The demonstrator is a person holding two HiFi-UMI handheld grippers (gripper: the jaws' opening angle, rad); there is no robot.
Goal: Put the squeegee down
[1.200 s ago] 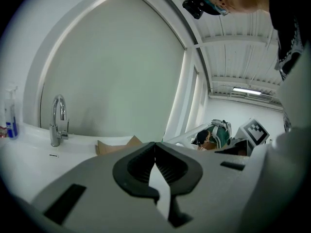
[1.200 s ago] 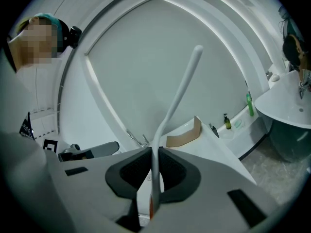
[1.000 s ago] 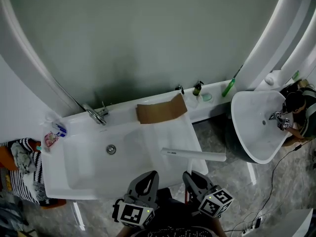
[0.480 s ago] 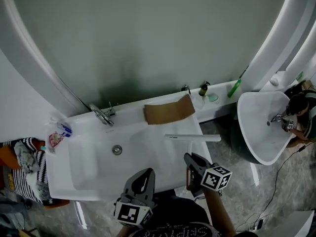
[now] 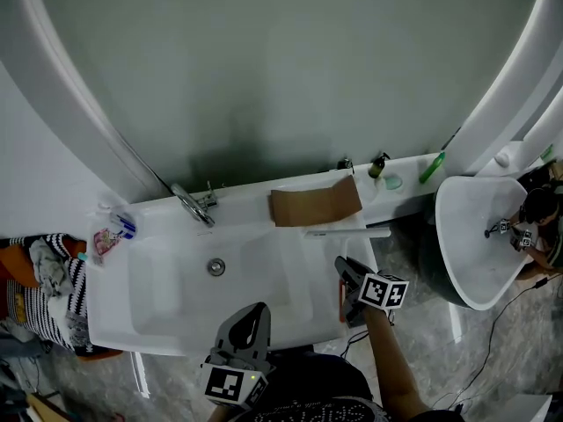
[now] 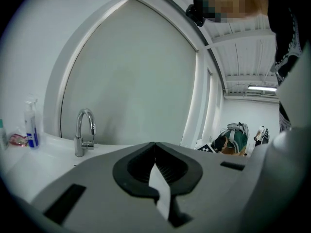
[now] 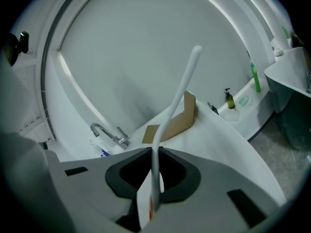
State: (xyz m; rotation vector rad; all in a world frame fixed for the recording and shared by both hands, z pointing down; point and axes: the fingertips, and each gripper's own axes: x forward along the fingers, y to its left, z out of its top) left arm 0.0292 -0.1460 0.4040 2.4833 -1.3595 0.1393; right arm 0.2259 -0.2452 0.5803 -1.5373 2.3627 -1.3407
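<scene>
The squeegee [image 5: 347, 232] is a long white bar, lying crosswise over the right side of the white sink [image 5: 158, 288], just in front of a folded piece of cardboard [image 5: 315, 205]. My right gripper [image 5: 342, 265] is shut on its thin white handle. In the right gripper view the squeegee [image 7: 177, 93] rises from between the jaws of the right gripper [image 7: 154, 150] towards the mirror. My left gripper [image 5: 258, 309] hangs at the sink's front edge, apart from the squeegee. In its own view the left gripper [image 6: 154, 144] is shut, with nothing held.
A chrome faucet [image 5: 195, 205] stands at the back left of the basin, the drain [image 5: 216, 267] in the middle. Bottles [image 5: 378, 165] line the back ledge. Toiletries [image 5: 110, 231] lie at the left corner. A second basin [image 5: 475, 236] and a person [image 5: 537, 218] are at the right.
My right gripper has carried the squeegee away from me and down, from the sink's right front to just before the cardboard. The left gripper has shifted a little along the front edge.
</scene>
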